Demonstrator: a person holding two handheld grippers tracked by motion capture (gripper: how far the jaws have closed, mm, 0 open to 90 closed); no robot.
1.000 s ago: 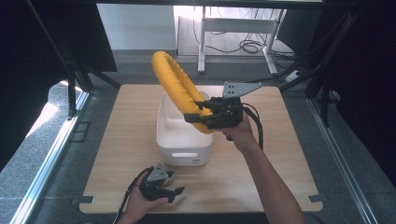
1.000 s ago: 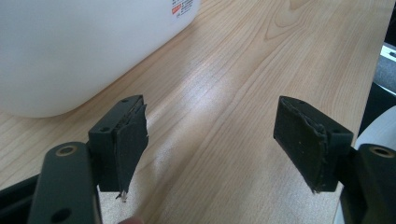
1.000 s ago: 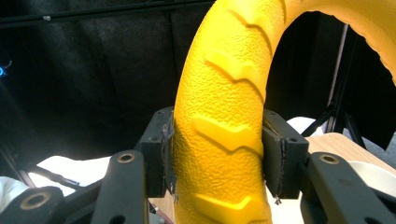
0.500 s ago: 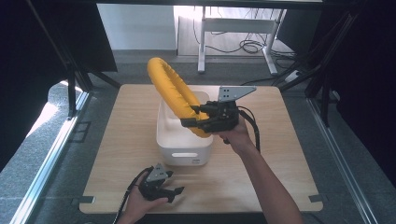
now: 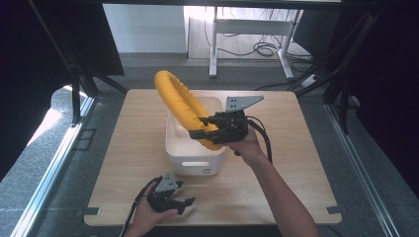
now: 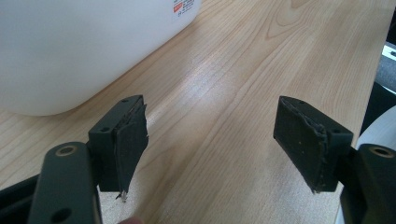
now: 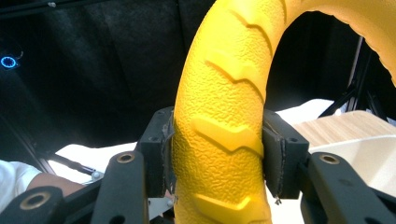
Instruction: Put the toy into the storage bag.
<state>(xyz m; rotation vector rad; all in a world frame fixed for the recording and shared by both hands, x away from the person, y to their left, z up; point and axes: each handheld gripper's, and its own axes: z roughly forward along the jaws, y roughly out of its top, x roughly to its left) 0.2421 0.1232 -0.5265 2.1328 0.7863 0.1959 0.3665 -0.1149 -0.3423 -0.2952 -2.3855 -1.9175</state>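
Yellow ring [image 5: 183, 106] clamped in right gripper [image 5: 200, 133] above white bin [image 5: 192, 158]; left gripper [image 5: 180, 205] spread, empty.

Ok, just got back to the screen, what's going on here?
A person works two handheld grippers at a wooden table. The right gripper is clamped on a yellow ring, holding it tilted above the white bin. The left gripper sits open and empty low at the near table edge, in front of the bin.

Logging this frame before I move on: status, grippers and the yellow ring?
Right gripper shut on yellow ring, held tilted above white bin. Left gripper open, idle at near table edge. Nothing blocking the bin.
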